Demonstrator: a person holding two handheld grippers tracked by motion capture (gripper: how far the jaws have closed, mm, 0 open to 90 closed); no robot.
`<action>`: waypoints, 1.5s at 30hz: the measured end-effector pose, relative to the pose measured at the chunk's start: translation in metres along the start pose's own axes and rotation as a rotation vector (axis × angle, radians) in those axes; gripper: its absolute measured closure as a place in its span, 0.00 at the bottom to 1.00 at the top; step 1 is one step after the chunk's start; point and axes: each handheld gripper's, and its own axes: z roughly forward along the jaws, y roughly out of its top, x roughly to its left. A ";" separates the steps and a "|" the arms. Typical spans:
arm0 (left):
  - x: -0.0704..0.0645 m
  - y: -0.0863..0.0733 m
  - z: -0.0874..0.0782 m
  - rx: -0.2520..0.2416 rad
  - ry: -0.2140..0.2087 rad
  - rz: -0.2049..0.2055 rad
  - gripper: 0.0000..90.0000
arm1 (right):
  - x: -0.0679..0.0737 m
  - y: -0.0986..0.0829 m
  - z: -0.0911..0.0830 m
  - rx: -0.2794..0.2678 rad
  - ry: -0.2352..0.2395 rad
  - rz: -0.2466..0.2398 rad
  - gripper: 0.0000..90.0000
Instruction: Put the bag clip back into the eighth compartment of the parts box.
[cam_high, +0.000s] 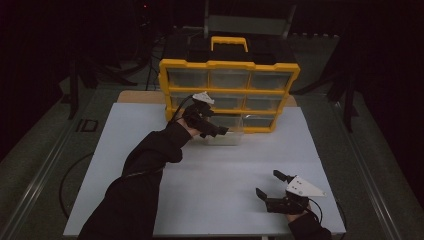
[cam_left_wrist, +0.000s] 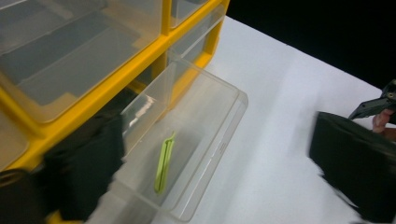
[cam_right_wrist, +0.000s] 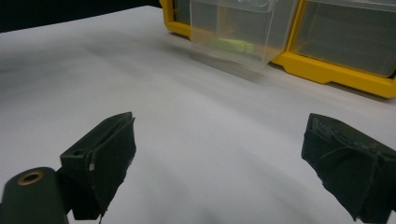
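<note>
Item: clear drawer (cam_left_wrist: 196, 140), pulled out of the yellow organizer's (cam_high: 229, 65) bottom row, holding a green clip (cam_left_wrist: 164, 161). We read no labels or writing. Left gripper (cam_high: 216, 131) hovers at the drawer, jaws spread. Right gripper (cam_high: 267, 186) sits near the white table's (cam_high: 220, 175) front edge, jaws wide, with bare tabletop between.

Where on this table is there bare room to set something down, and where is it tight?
Bare table spans the whole front between the left sleeve and the right gripper, which is open, and also the right side beyond the pulled-out drawer. It is tight at the back: the organizer stands there, the drawer juts out holding a green strip, and the left gripper is at the drawer.
</note>
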 end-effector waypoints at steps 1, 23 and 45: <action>-0.001 -0.002 -0.003 -0.016 -0.004 0.006 0.00 | 0.000 0.000 0.000 0.000 -0.001 -0.001 0.11; -0.002 -0.020 -0.021 -0.048 -0.001 0.031 0.00 | 0.000 -0.001 0.001 0.006 0.006 -0.001 0.11; 0.004 -0.061 -0.051 -0.111 -0.004 0.055 0.00 | 0.000 -0.001 0.002 0.004 0.014 -0.004 0.11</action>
